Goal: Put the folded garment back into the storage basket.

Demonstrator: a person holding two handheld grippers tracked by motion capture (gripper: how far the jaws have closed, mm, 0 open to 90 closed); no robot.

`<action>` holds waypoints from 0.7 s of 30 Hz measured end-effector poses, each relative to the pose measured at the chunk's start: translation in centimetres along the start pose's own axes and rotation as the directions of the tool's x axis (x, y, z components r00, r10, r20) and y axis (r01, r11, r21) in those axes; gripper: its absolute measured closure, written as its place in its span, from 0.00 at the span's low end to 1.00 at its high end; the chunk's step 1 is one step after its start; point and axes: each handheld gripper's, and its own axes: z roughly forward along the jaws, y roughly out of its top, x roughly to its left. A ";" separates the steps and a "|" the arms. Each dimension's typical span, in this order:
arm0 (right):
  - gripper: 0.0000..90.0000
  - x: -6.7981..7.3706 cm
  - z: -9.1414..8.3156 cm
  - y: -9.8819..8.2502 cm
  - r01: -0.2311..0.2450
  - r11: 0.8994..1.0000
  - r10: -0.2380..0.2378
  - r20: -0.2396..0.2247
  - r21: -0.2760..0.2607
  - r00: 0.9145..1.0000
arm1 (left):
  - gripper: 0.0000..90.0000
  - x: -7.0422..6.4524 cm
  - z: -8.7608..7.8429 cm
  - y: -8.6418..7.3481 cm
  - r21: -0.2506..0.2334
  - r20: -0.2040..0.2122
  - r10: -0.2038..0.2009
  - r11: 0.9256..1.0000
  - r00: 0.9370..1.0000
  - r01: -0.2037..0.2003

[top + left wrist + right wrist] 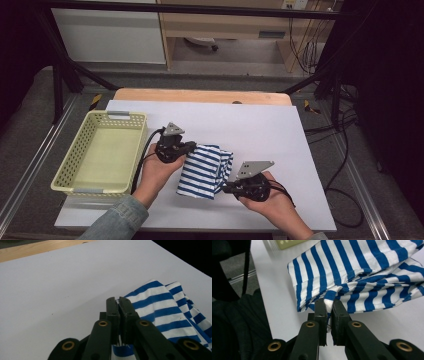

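A blue-and-white striped cloth hangs folded between my two grippers above the white table sheet. My left gripper is shut on the cloth's upper left edge; in the left gripper view its jaws pinch the striped cloth. At the lower right my right gripper is shut on the cloth's other edge; in the right gripper view the cloth bunches into its tips. Both hands hold the cloth lifted, and its lower end droops toward the sheet.
A pale yellow perforated basket stands empty at the left of the sheet. A wooden table edge runs along the back. Black frame bars and cables lie to the right of the table.
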 end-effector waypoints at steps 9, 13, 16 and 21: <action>0.94 0.2 0.1 2.4 0.045 0.999 -0.045 -0.040 -0.006 0.998 | 0.96 0.3 -1.6 1.1 0.008 -0.044 0.068 0.998 0.997 -0.067; 0.94 0.4 0.4 3.6 0.073 0.997 -0.073 -0.051 -0.002 0.996 | 0.96 1.1 -2.4 1.2 0.005 -0.047 0.048 0.999 0.998 -0.047; 0.94 0.6 0.7 4.4 0.097 0.995 -0.098 -0.059 -0.010 0.993 | 0.96 1.7 -3.0 1.2 -0.001 -0.054 0.034 0.999 0.998 -0.035; 0.94 0.8 1.1 5.3 0.108 0.994 -0.109 -0.065 -0.011 0.992 | 0.96 2.2 -3.7 1.5 0.000 -0.062 0.035 0.999 0.997 -0.035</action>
